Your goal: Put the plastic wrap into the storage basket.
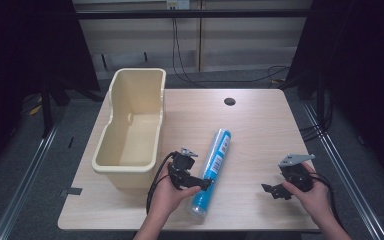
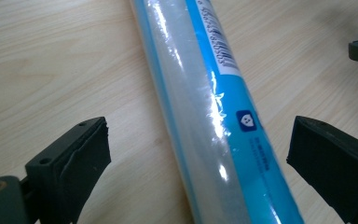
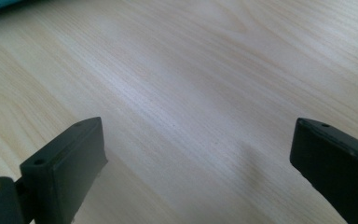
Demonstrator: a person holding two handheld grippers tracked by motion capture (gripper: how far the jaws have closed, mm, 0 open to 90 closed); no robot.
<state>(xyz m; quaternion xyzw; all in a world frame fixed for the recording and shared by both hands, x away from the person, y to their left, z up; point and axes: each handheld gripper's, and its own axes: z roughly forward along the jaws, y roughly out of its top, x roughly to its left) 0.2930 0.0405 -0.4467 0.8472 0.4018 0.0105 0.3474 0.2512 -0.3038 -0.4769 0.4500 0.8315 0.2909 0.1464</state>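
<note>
While we straddle it: our left gripper (image 1: 196, 181) has its jaws spread wide, one on each side of the blue roll (image 1: 212, 167), neither pad touching the wrapper yet.
Roll's place: it lies flat on the wooden table (image 1: 260, 130), slanting away from us, just right of the cream bin (image 1: 132, 125) and apart from it.
Step in hand, as we judge it: closing on the roll's near end to lift it, perhaps toward the bin.
Doing it well: we centre the roll (image 2: 214, 116) between the pads, drop low so they meet its widest part, then close squarely; the glossy film looks slippery.
Balance: a grip this near the end may let the far end droop.
Right gripper (image 1: 280, 191): spread apart and empty above bare wood, well clear of the roll.
</note>
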